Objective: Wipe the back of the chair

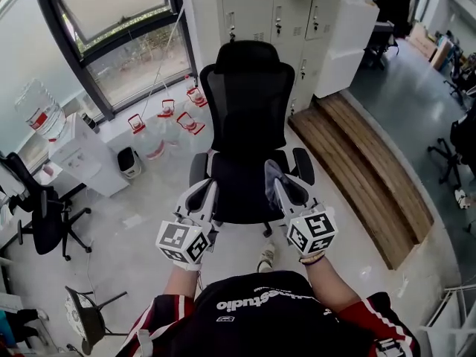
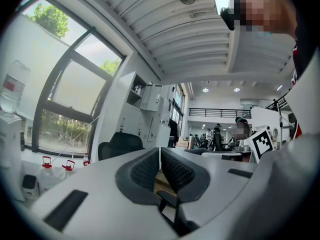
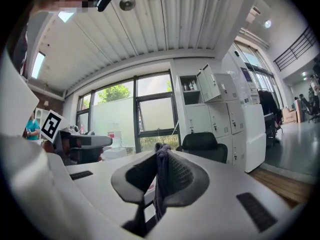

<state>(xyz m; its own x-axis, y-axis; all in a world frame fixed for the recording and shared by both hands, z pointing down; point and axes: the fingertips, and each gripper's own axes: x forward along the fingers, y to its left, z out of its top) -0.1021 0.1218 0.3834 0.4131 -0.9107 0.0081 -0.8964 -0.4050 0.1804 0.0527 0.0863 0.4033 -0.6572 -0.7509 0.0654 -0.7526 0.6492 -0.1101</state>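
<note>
A black mesh office chair point(image 1: 248, 117) faces me in the head view, its back point(image 1: 249, 95) upright and its seat toward me. Both grippers hang in front of the seat, apart from the chair. My right gripper point(image 1: 273, 175) is shut on a grey-purple cloth point(image 3: 161, 176) that sticks up between its pads and hangs below them. My left gripper point(image 1: 207, 192) is shut with nothing between its pads point(image 2: 145, 170). The chair's headrest point(image 3: 201, 143) shows beyond the jaws in the right gripper view, and the chair point(image 2: 119, 145) also shows in the left gripper view.
Several water jugs with red caps point(image 1: 167, 121) stand on the floor left of the chair, by the window. White lockers point(image 1: 279, 13) stand behind it. A wooden step point(image 1: 364, 166) runs along the right. Another black chair point(image 1: 41, 214) and a white cabinet point(image 1: 85, 155) are at left.
</note>
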